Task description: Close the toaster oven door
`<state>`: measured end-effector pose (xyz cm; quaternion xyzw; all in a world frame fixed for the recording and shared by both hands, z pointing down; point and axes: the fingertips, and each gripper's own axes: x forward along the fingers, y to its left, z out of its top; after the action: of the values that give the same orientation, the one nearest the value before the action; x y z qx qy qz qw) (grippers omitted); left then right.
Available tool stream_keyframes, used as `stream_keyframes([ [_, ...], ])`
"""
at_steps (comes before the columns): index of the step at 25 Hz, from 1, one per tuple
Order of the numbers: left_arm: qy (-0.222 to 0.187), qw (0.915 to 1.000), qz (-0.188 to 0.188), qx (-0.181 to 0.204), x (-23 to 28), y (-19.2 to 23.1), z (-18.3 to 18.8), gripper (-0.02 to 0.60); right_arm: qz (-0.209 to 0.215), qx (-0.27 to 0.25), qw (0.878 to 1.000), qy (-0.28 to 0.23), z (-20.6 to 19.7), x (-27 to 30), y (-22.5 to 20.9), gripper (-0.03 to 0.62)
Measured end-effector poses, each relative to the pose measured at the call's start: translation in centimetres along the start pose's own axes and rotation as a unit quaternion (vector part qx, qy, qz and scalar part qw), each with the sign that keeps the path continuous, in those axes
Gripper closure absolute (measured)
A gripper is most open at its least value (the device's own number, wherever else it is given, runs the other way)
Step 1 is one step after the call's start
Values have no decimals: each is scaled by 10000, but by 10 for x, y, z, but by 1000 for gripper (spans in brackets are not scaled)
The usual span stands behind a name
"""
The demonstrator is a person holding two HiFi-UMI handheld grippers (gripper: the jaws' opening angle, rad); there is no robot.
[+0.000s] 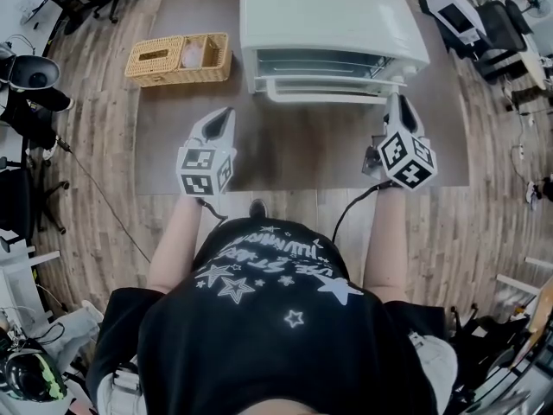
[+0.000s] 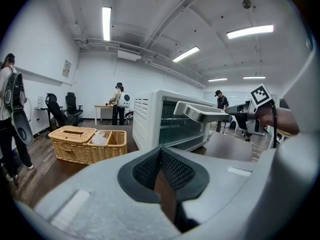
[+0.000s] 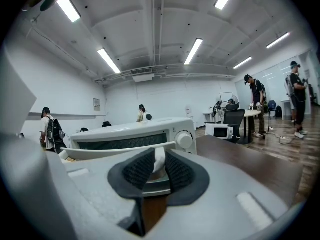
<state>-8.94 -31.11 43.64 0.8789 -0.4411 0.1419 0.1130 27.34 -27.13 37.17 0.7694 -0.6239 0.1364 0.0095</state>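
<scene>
Right tongs (image 3: pixel 158 160) clenched on the white bar handle (image 3: pixel 115 152) of the half-open glass door (image 1: pixel 324 64); left tongs (image 2: pixel 161 154) pinched together on nothing.
Nearest me, the head view shows both tongs over the dark brown tabletop (image 1: pixel 285 150), with the left one short of the white box-shaped toaster oven (image 1: pixel 333 15). Only my right gripper view shows the black pads pressing the handle's right end. Only my left gripper view shows the door from the side, tilted out from the oven front. Farther left sits a woven wicker basket (image 1: pixel 177 59), apart from the oven.
</scene>
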Motion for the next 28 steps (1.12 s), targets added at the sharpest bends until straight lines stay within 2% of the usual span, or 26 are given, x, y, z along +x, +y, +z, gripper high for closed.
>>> stream_keyframes([
  [28,69,9998,-150,-90,26,20,3,571,-129,25,9997,-193,27,40,7,522],
])
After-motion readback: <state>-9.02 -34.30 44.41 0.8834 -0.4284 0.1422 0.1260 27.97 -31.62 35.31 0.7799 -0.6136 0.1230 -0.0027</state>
